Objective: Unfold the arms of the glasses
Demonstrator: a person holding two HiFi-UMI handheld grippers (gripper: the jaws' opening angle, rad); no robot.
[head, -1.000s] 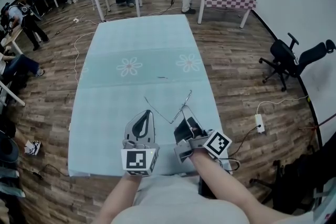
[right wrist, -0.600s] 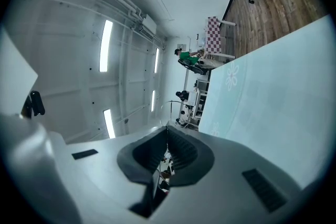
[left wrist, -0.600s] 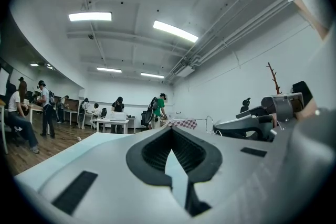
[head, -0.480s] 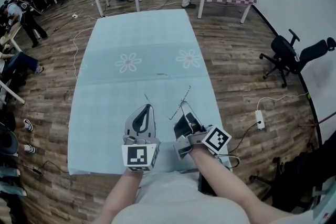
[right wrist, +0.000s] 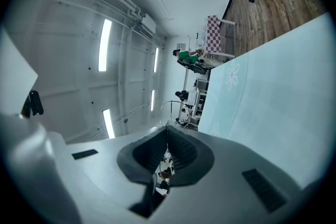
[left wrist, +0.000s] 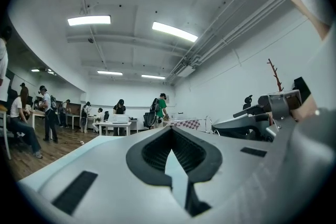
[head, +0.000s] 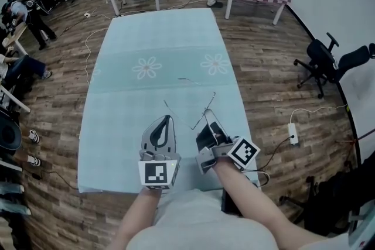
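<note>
Pale-blue daisy-print desk [head: 152, 38] carries thin wire-framed glasses [head: 203, 110], pinched by the right gripper [head: 206, 123], likely steadying their splayed arms, the left gripper [head: 162, 120] closed, empty.

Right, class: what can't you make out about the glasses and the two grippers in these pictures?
Hinges and lenses of the glasses: head view, wire too thin and small.
Where the right gripper pinches them: its own jaws cover it, both views.
Right gripper view: only a wire loop shows past the jaw tips; the gripper body hides the rest.
</note>
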